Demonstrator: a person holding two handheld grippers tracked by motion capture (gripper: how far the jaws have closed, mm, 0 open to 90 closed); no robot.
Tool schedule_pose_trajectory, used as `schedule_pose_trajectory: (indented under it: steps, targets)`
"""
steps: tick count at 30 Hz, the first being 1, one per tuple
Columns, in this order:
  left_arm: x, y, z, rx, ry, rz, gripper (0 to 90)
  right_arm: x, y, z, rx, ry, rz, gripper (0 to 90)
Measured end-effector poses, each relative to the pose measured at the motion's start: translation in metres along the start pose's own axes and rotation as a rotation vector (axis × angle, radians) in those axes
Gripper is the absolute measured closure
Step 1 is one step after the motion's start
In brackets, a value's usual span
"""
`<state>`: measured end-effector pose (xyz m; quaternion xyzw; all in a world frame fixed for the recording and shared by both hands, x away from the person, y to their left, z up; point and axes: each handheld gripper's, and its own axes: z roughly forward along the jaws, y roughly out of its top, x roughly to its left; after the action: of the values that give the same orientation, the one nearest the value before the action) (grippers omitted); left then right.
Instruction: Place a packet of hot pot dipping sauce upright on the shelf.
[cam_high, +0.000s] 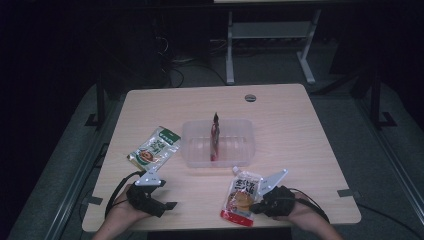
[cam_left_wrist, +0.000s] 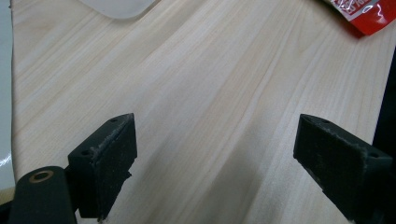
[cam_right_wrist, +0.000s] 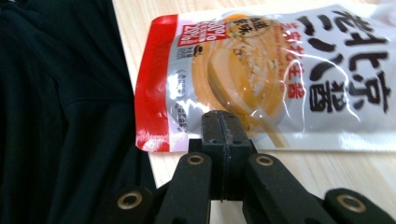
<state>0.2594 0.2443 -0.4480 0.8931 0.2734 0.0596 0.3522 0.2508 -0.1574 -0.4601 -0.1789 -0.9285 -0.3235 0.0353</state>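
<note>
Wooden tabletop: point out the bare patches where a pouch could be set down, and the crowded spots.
Free: the light wooden tabletop right of the clear plastic bin, the far strip near the round grey grommet, and the near middle between both grippers. Crowded: the green snack pouch left of the bin, and the red-and-silver sauce pouch by the right gripper.

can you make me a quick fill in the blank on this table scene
1. The right gripper has its jaws ____ on the edge of the red and silver sauce pouch.
2. The left gripper has its jaws ____ over bare wood.
3. A dark red packet stands on edge inside the clear plastic ____.
4. The green-topped pouch lies to the ____ of the tub in the high view.

Missing words: shut; open; tub; left
</note>
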Motion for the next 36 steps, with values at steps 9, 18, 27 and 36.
schedule_pose_trajectory:
  steps: [9,18,27,36]
  targets:
    - [0.000,0.001,0.000,0.012,-0.003,0.006,13.3,0.007,0.019,0.016,-0.008,0.035,-0.039,89.8]
    - [-0.001,0.002,0.002,0.008,-0.010,0.011,13.3,0.010,0.036,0.032,-0.026,0.039,-0.056,89.8]
    - [-0.002,0.004,0.003,0.012,-0.016,0.018,13.5,0.007,0.051,0.042,-0.044,0.022,-0.069,89.8]
    - [-0.005,0.008,0.004,-0.003,-0.025,0.029,14.2,0.004,0.048,0.021,-0.110,0.004,0.017,83.7]
